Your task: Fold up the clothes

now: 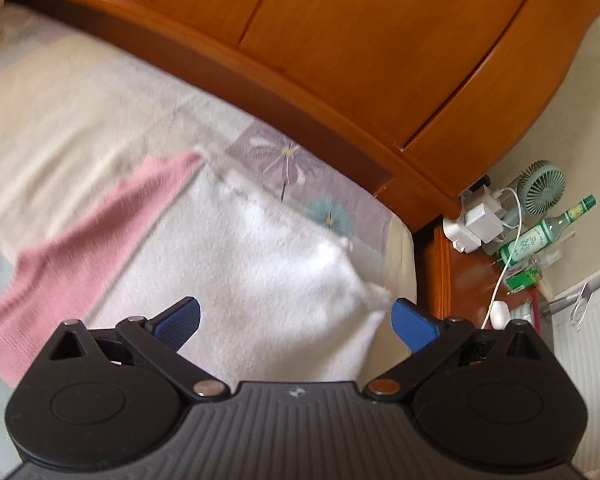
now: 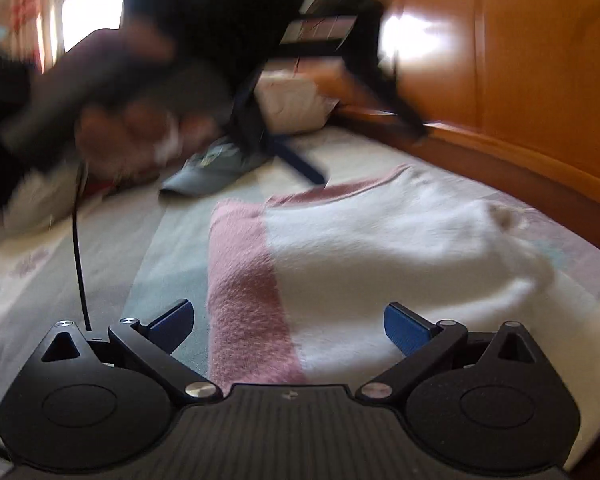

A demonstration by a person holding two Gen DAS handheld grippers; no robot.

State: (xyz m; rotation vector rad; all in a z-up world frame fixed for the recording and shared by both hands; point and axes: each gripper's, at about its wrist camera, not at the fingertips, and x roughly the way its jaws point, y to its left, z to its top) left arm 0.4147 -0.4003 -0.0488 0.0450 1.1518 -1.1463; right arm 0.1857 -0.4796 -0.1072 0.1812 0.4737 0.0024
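— How far along are you?

— Both my tongs are spread wide and empty: the left tongs [image 1: 296, 322] over the near white part, the right tongs [image 2: 288, 326] near the pink band. The white-and-pink garment [image 2: 380, 240] lies on the bed [image 1: 60, 112], seemingly folded into a compact block.

— What's left?

— Perhaps one more fold. Farther off, a blurred grey garment [image 2: 212, 168] looks unfolded.
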